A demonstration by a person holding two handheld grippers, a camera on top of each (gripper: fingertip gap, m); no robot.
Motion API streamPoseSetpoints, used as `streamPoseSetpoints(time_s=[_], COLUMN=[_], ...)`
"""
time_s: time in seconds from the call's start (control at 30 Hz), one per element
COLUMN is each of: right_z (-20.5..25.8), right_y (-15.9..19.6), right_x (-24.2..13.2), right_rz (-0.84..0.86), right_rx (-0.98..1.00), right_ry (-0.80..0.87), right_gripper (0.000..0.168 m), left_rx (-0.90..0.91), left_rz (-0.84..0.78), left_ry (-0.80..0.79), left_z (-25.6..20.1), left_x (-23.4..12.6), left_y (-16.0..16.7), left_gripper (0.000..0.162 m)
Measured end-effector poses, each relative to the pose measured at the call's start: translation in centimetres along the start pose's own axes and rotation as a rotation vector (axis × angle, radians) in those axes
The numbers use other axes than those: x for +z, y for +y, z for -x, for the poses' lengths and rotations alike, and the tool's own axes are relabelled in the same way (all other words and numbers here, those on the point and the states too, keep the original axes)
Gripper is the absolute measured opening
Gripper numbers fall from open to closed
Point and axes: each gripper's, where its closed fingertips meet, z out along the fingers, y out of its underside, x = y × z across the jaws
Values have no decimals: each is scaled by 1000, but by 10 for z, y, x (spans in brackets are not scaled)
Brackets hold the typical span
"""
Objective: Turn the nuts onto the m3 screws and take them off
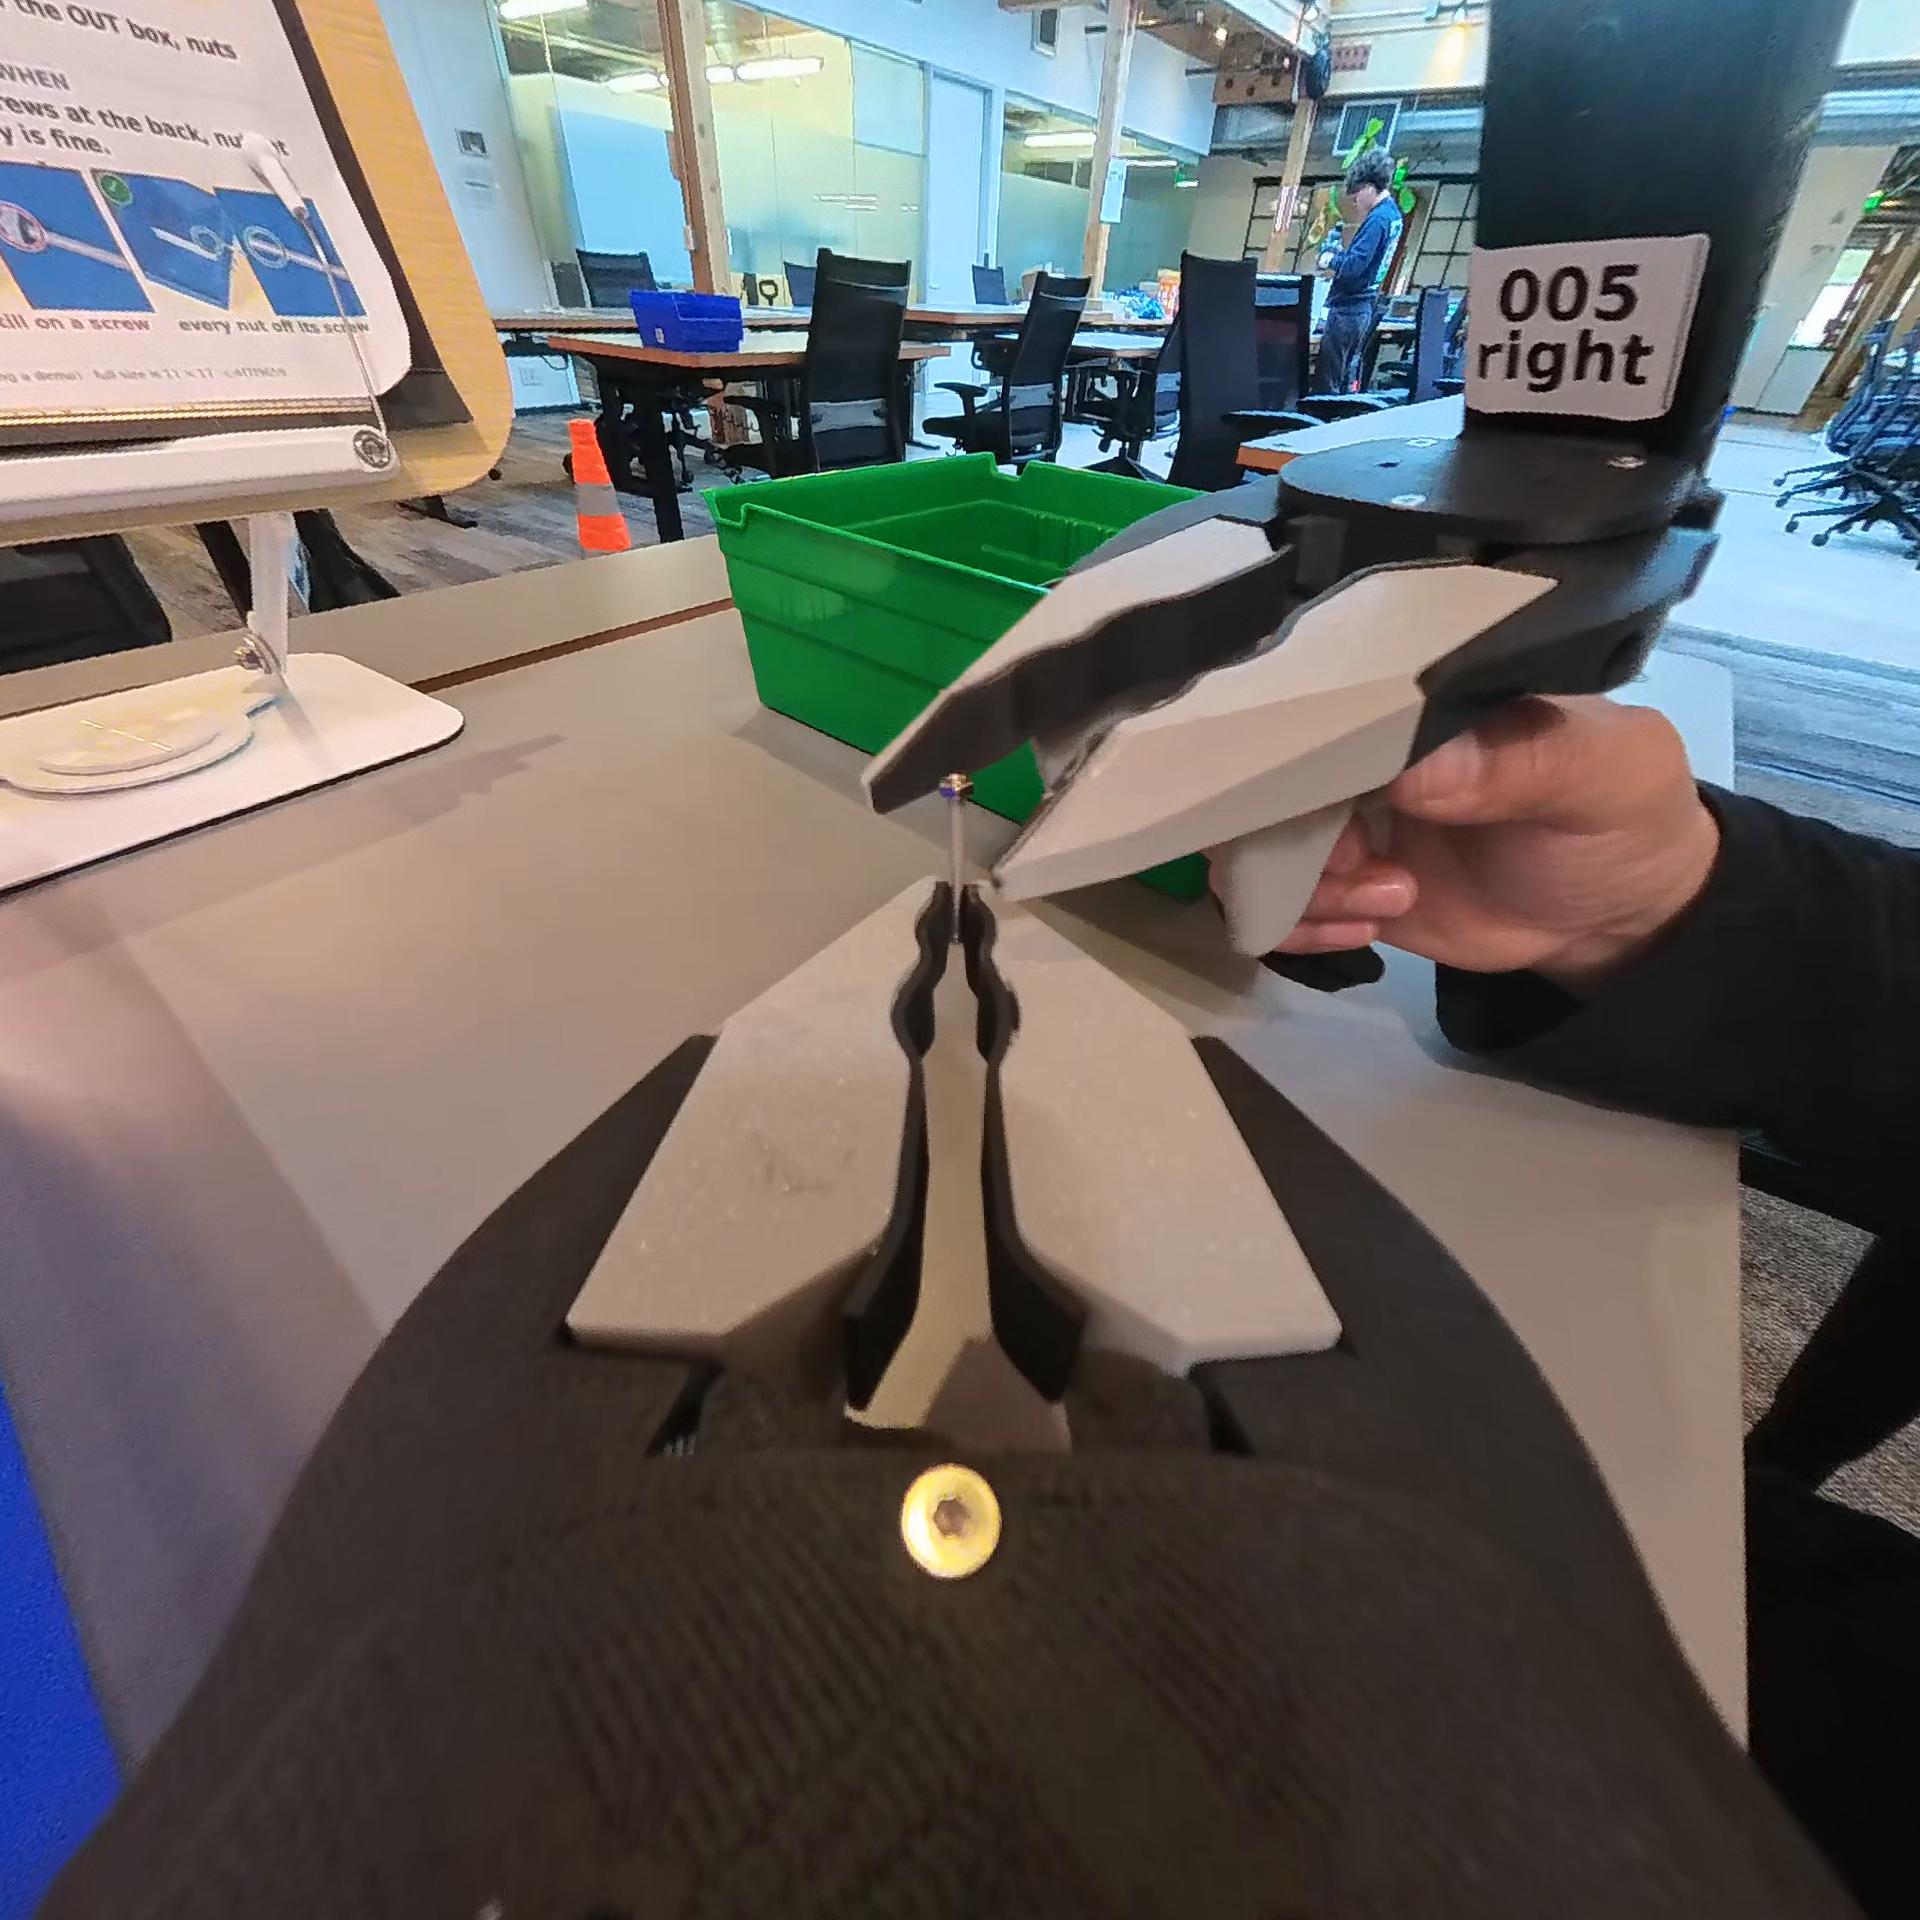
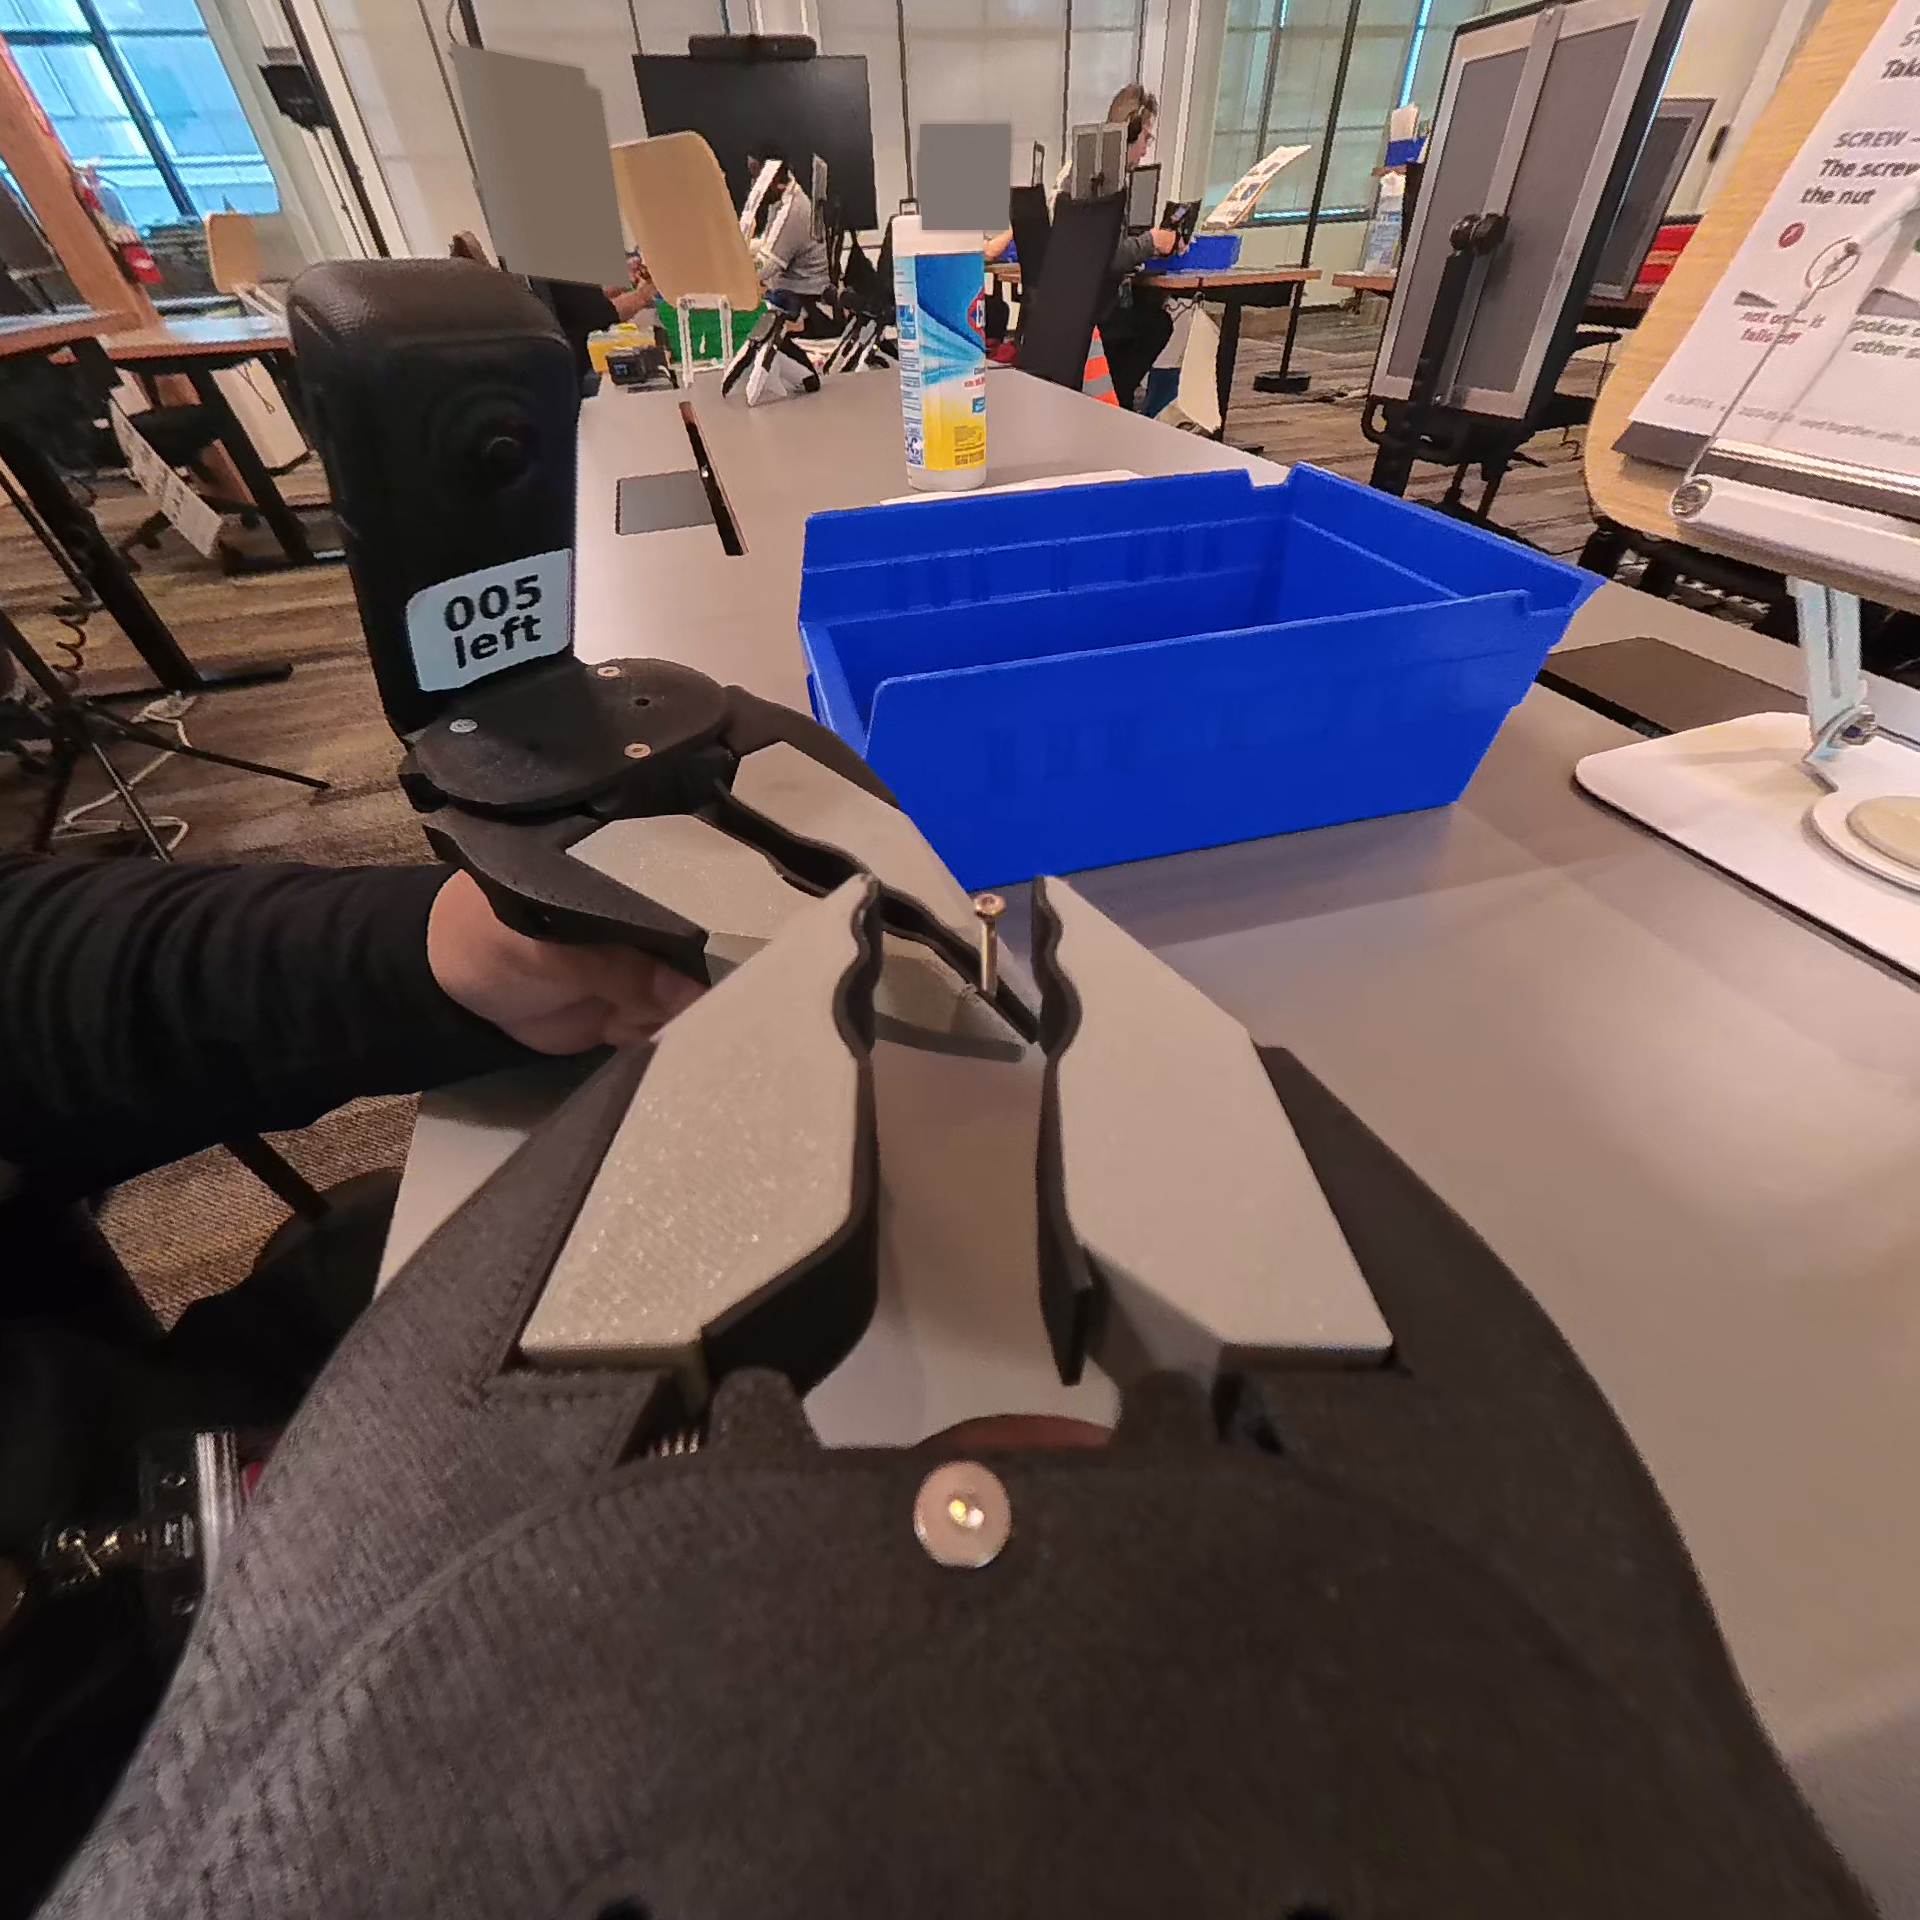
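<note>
My left gripper [image 1: 958, 906] is shut on the lower end of a thin m3 screw [image 1: 955, 847] and holds it upright above the grey table [image 1: 499, 935]. The screw's wider top end [image 1: 954, 789] sits just at the upper finger of my right gripper [image 1: 940, 837], which comes in from the right, open, with one finger on each side of the screw. In the right wrist view the screw [image 2: 986, 948] stands between the open right gripper's [image 2: 956, 899] fingertips, nearer the right one, and the left gripper [image 2: 1003, 1023] pinches its base. I cannot make out a nut.
A green bin [image 1: 831, 592] stands on the table behind the grippers. A blue bin [image 2: 1143, 748] stands on the other side. An instruction stand [image 1: 156, 260] is at the table's far edge. A wipes canister [image 2: 940, 364] stands beyond the blue bin. My left and right fingertips are right by each other.
</note>
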Motion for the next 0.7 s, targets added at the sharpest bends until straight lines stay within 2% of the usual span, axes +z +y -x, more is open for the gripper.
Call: streamPoseSetpoints(time_s=[0.5,0.7], right_z=[-2,-3], right_y=[-2,0], right_x=[-3,1], right_rz=[-8,-1], right_rx=[13,11], right_ry=[3,15], right_gripper=[19,4], left_rx=[0,10], left_rz=[5,8], left_ry=[-12,5], left_z=[3,-2], left_x=[0,1], left_y=[1,1], left_gripper=[0,0])
